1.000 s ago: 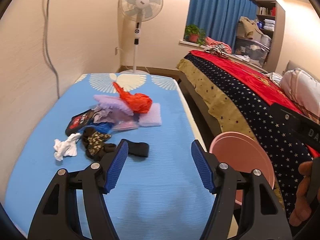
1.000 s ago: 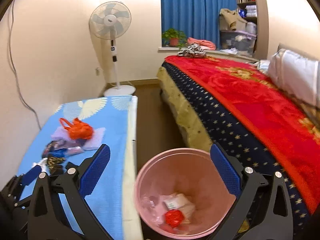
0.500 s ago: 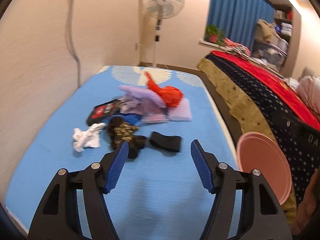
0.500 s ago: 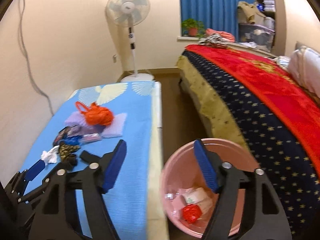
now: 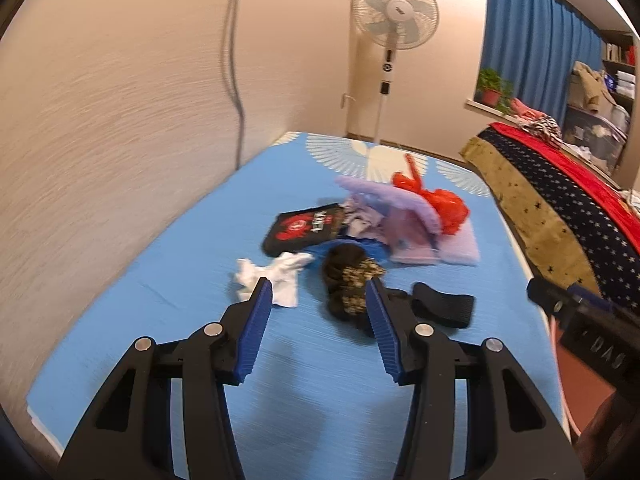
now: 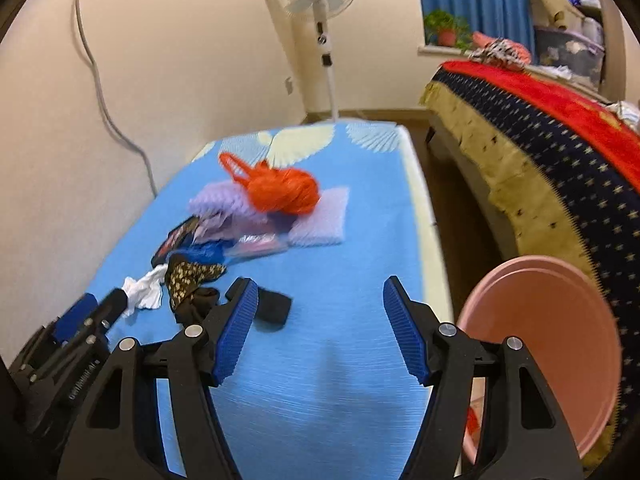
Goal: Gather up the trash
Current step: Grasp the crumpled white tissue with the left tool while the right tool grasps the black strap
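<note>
A pile of trash lies on the blue mat [image 5: 200, 292]: a white crumpled tissue [image 5: 272, 276], a dark patterned cloth [image 5: 350, 280], a black band [image 5: 444, 304], a black and red wrapper [image 5: 304, 228], purple foam sheets [image 5: 404, 220] and an orange plastic bag [image 5: 444, 204]. My left gripper [image 5: 320, 292] is open and empty, just short of the tissue and the patterned cloth. My right gripper [image 6: 320, 296] is open and empty over the mat, near the black band [image 6: 274, 308]. The orange bag [image 6: 280, 190] lies further ahead. The pink bin [image 6: 548, 340] stands to the right of the mat.
A wall with a hanging cable [image 5: 236, 60] runs along the mat's left side. A standing fan [image 5: 394, 16] is beyond the far end. A bed with a red and navy blanket [image 6: 540, 128] stands right, with a strip of wooden floor [image 6: 464, 220] between.
Both grippers have swung left from the bin toward the trash pile and moved closer to it. Both stay open, their jaws narrower than before. The bin now sits at the right edge.
</note>
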Action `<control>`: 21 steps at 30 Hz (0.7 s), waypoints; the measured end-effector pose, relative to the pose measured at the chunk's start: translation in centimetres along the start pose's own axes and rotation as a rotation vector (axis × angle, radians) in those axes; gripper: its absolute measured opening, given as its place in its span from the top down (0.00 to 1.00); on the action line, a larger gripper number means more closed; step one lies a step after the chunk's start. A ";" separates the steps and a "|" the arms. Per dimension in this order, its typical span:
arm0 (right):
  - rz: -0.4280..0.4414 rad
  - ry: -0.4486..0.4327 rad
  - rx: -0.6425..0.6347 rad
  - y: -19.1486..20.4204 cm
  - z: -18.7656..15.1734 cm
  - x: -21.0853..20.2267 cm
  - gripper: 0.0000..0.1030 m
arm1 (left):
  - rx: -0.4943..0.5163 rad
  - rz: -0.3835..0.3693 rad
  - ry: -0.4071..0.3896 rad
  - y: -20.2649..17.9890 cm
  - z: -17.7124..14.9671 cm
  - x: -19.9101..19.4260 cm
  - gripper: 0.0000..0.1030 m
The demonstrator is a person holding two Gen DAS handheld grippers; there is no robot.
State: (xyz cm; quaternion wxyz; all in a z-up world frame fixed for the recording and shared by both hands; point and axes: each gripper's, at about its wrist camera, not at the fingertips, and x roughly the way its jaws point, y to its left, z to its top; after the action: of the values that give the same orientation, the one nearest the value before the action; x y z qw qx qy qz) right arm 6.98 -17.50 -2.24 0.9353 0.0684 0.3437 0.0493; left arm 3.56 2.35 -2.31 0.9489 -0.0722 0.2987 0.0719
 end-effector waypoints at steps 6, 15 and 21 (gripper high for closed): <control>0.032 0.065 0.033 0.6 -0.8 3.5 0.37 | -0.047 0.056 0.038 1.9 0.0 2.1 0.53; 0.067 0.134 0.054 1.2 -1.3 7.2 0.58 | -0.104 0.080 0.082 3.7 0.5 4.8 0.53; 0.103 0.159 0.046 1.8 -1.3 7.9 0.84 | -0.125 0.053 0.141 4.2 0.6 6.5 0.68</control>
State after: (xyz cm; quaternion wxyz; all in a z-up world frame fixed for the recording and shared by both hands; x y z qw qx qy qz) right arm 12.01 -14.45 -7.96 0.8996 0.1035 0.4137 0.0946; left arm 8.39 7.17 -5.99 0.9170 -0.1279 0.3613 0.1103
